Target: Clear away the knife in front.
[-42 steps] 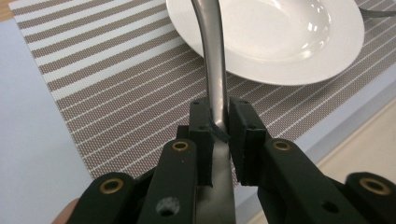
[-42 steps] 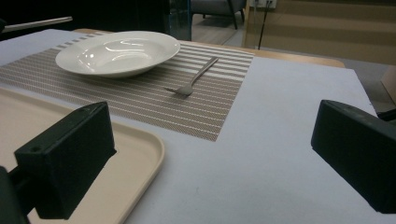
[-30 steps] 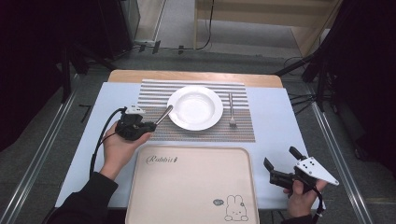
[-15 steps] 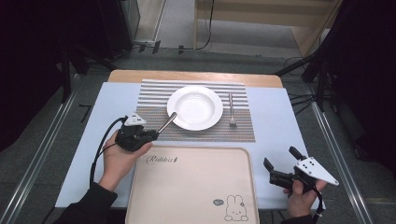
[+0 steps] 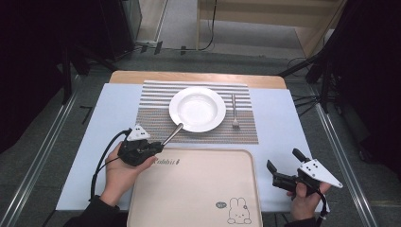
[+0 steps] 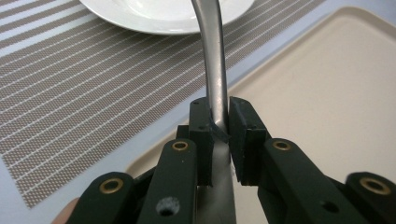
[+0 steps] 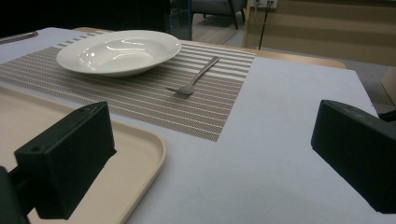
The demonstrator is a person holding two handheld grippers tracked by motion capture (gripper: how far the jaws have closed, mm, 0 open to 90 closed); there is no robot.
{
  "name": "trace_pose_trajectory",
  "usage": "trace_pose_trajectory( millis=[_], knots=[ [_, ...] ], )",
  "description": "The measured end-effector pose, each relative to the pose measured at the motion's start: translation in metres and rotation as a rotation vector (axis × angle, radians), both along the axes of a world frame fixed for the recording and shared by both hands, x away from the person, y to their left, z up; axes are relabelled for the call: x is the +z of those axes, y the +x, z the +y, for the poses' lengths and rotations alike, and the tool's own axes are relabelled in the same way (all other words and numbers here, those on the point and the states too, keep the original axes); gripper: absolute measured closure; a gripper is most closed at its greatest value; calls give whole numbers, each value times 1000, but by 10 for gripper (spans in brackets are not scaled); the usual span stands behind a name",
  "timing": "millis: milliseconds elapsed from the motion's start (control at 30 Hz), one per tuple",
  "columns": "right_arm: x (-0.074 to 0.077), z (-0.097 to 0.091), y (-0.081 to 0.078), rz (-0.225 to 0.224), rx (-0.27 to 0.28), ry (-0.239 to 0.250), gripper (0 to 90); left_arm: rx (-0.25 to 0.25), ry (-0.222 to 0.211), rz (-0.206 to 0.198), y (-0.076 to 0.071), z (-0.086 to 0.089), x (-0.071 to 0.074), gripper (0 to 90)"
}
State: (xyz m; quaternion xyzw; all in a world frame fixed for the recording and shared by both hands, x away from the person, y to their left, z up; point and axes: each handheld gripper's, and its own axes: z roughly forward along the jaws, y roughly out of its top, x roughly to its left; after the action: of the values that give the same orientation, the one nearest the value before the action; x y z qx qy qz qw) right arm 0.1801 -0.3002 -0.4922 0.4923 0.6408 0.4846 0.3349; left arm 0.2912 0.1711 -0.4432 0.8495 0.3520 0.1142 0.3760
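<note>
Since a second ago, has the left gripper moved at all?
Yes. The left gripper, shut on the metal utensil, has come toward the near edge of the table, away from the plate and closer to the tray.

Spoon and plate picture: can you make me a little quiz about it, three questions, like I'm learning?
1. True or false: the left tool is shut on the spoon.
2. Which thing lies on the striped placemat to the right of the white plate? A) a fork B) a cup C) a knife
3. Fill in: the right tool has its jaws ____ with nothing between them.

Key: 1 true. 2 A, the fork. 3 open.
</note>
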Motion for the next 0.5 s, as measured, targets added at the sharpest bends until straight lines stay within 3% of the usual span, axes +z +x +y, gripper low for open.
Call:
trace_pose_trajectory(
  millis=[500],
  knots=[
    [0,1,0,-3,2,-5,0,-22,-20,7,-28,-2,-11,793]
  ],
)
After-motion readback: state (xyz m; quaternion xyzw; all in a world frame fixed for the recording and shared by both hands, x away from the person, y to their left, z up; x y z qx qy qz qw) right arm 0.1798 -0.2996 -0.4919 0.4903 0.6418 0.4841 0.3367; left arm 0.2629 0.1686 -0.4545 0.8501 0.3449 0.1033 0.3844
